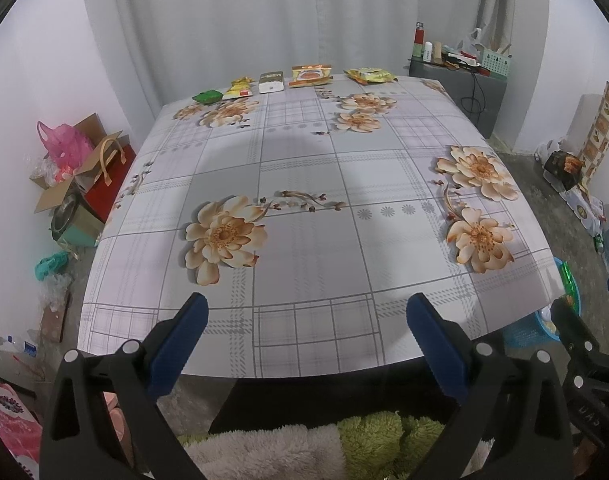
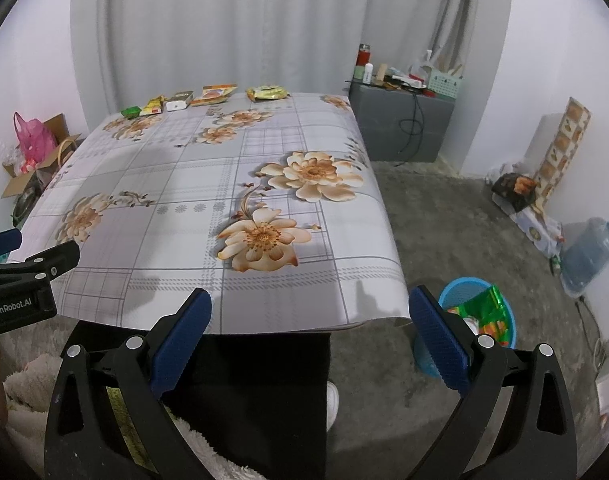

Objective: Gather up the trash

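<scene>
Several pieces of trash lie in a row along the far edge of the flowered table [image 1: 304, 216]: a green wrapper [image 1: 206, 96], a yellow wrapper [image 1: 238, 87], a white box [image 1: 271, 81], an orange packet [image 1: 310, 75] and a yellow-green packet [image 1: 370, 75]. The row also shows in the right wrist view, from the green wrapper [image 2: 130, 111] to the yellow-green packet [image 2: 267, 93]. A blue basket [image 2: 478, 320] with wrappers inside stands on the floor by the table's near right corner. My left gripper [image 1: 307, 320] and right gripper [image 2: 310, 314] are open and empty at the near edge.
A grey cabinet [image 2: 400, 120] with bottles and clutter stands at the back right. Bags and boxes [image 1: 80, 168] sit on the floor left of the table. A water jug [image 2: 592, 252] and packages lie along the right wall. A white curtain hangs behind.
</scene>
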A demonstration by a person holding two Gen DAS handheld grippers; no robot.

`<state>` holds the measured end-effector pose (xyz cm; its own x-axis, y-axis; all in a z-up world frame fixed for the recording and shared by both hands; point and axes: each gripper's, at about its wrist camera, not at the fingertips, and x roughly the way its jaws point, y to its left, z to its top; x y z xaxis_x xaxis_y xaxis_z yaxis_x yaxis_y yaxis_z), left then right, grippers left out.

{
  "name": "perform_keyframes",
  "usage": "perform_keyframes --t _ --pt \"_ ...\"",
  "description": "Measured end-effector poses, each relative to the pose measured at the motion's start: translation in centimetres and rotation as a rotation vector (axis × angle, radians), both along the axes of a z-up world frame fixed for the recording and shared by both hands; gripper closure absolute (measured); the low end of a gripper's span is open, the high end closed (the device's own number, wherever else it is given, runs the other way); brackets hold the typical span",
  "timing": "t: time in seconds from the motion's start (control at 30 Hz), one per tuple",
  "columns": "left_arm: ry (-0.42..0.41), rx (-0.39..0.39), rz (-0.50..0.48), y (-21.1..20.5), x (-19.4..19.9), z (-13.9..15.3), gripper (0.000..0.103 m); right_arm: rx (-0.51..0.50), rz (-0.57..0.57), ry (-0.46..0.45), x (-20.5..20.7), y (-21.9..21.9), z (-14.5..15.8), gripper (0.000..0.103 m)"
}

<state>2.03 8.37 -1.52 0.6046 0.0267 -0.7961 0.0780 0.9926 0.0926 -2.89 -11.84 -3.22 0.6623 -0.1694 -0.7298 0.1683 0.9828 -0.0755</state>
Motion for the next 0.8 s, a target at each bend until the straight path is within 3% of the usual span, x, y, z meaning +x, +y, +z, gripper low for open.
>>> perform_keyframes --t 0.8 --pt "0.005 0.005 -0.008 -0.34 -0.13 -0.10 0.006 -0.002 -0.006 0.001 0.04 0.12 0.00 0.008"
